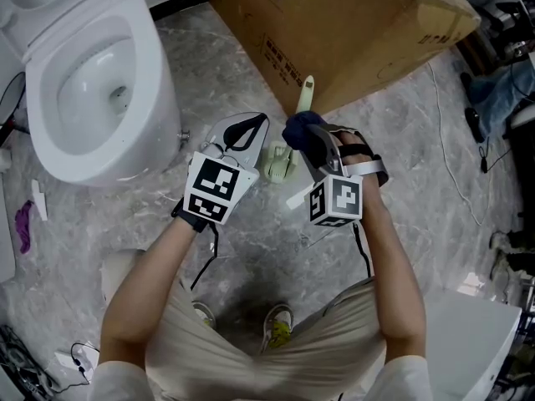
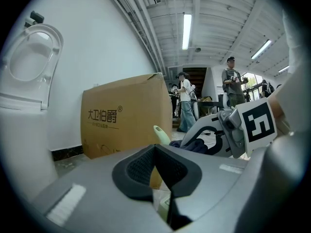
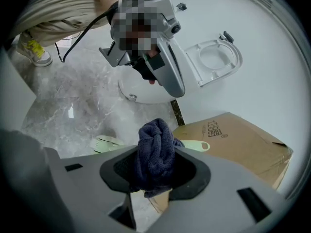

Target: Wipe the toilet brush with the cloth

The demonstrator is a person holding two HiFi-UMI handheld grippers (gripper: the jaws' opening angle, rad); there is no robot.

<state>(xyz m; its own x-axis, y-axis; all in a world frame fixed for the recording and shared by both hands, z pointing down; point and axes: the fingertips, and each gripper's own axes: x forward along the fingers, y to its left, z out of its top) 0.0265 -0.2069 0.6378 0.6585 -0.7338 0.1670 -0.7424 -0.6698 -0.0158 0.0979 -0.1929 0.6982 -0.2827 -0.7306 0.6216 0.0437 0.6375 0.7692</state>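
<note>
Gripping the bunched dark blue cloth (image 3: 154,142), the right gripper (image 3: 156,171) has its jaws clamped on it just beside the pale green toilet brush (image 1: 284,161); the brush stands on the marble floor (image 1: 251,241) before a cardboard box (image 1: 351,32); the left gripper (image 2: 155,152) is nearby, its jaws closed and empty.

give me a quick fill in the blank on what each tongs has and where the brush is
The right tongs are shut on a dark blue ____.
The left tongs are shut and hold ____.
The pale green toilet brush stands near a brown cardboard ____.
Missing: cloth, nothing, box.
</note>
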